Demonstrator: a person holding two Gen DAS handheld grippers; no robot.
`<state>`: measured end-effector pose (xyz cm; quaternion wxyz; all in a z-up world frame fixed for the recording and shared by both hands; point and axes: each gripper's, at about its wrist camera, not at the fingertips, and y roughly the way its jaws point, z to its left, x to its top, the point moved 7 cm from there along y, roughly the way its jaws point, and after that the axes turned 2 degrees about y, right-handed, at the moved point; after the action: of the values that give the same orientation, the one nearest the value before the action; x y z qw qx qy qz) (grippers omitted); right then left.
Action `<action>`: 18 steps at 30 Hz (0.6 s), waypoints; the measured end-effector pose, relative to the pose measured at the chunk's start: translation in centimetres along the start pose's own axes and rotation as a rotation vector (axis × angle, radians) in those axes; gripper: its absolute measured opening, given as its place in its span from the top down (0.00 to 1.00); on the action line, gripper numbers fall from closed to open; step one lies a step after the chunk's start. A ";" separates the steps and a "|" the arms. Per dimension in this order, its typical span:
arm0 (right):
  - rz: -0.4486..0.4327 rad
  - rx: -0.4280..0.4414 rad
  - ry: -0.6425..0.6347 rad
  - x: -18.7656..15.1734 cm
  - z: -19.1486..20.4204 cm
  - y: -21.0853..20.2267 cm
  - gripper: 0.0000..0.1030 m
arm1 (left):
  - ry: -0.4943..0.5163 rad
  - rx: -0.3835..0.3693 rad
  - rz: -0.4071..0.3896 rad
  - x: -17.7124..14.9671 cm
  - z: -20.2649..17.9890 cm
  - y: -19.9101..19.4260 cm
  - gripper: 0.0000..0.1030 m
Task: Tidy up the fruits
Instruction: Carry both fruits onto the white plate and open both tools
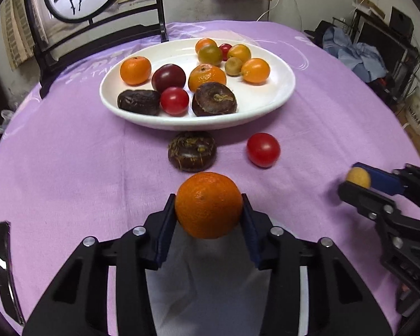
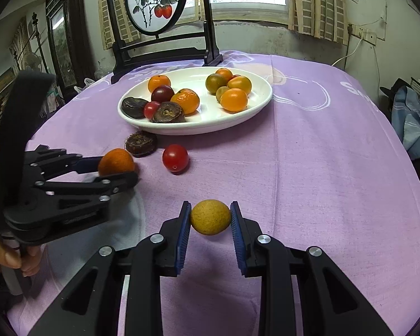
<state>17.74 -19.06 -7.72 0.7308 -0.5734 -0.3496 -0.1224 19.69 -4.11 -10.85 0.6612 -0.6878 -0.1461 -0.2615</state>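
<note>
My left gripper [image 1: 208,205] is shut on an orange mandarin [image 1: 208,204], its blue pads pressed on both sides; from the right wrist the same mandarin [image 2: 116,161] shows at the left gripper [image 2: 117,168]. My right gripper [image 2: 210,218] is shut on a small yellow-brown fruit [image 2: 210,217], also seen as a yellow ball [image 1: 358,177] at the right. A white plate [image 1: 266,106] [image 2: 252,106] further back holds several mandarins, tomatoes and dark brown fruits. On the cloth before the plate lie a dark brown fruit [image 1: 192,151] [image 2: 140,143] and a red tomato [image 1: 263,149] [image 2: 175,158].
The table wears a purple cloth [image 2: 322,168]. A black stand with a round painted panel [image 2: 156,0] rises behind the plate. A hand [image 2: 11,257] grips the left tool's handle. Clothes and clutter [image 1: 358,53] sit beyond the table's right edge.
</note>
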 end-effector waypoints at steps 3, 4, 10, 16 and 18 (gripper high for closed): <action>0.002 0.002 -0.002 -0.1 0.2 0.1 0.72 | -0.024 -0.023 -0.010 -0.7 0.7 -1.4 0.58; 0.003 0.005 -0.002 -0.2 0.3 0.1 0.72 | -0.030 -0.028 -0.018 -0.8 1.0 -2.0 0.58; 0.001 0.017 -0.023 -0.3 1.0 0.2 0.72 | -0.052 -0.041 -0.058 -1.3 2.4 -4.7 0.58; -0.045 0.045 -0.029 1.1 2.0 -1.2 0.72 | -0.060 -0.050 -0.074 -0.3 3.5 -5.8 0.58; -0.060 0.062 -0.040 2.2 2.4 -1.7 0.72 | -0.059 -0.057 -0.074 0.5 3.8 -5.8 0.58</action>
<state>17.44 -16.86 -4.83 0.7370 -0.5419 -0.3850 -0.1218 17.54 0.01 -5.77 0.6265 -0.7079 -0.1834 -0.2697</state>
